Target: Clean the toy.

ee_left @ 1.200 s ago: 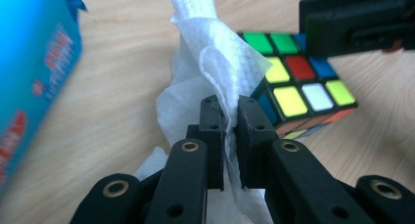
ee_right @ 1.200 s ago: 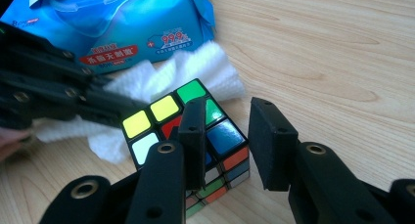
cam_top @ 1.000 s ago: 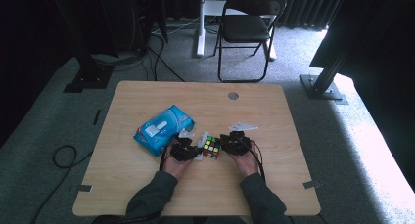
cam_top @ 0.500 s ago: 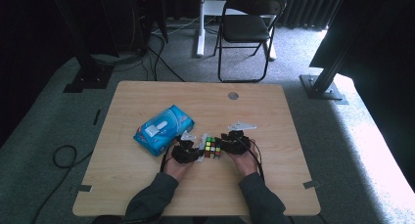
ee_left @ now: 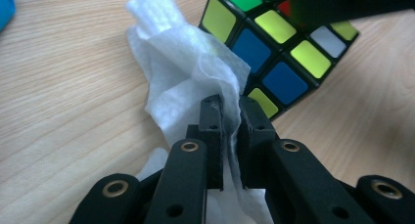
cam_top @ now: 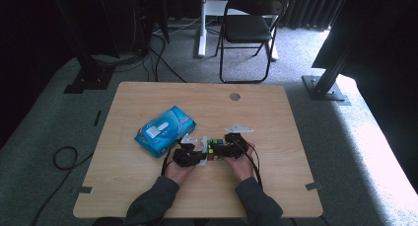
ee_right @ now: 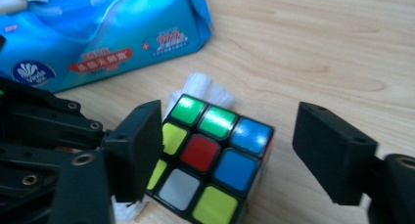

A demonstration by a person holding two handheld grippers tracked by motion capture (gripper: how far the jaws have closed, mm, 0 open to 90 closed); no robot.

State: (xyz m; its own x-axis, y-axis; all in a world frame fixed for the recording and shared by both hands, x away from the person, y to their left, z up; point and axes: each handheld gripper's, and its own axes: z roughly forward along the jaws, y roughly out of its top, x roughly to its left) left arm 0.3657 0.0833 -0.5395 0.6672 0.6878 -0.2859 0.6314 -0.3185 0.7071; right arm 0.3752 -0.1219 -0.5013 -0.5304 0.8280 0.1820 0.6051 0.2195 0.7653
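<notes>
White wipe (ee_left: 188,77) is pinched between the pressed-together jaws of the left tool (ee_left: 230,111), and it drapes against the cube (ee_left: 284,48). Since a second ago the hands have hardly shifted on the bench (cam_top: 296,137), but the right tool (ee_right: 227,158) has just been opening: its jaws now stand spread either side of the cube (ee_right: 210,165) without pressing it. The high view shows both tools meeting at the cube (cam_top: 214,146) near the bench's middle, with the blue pack (cam_top: 165,130) to the left. The right gripper view adds the pack's (ee_right: 98,33) printed label and a bit of wipe (ee_right: 208,89) behind the cube; the left gripper view shows the pinch itself.
</notes>
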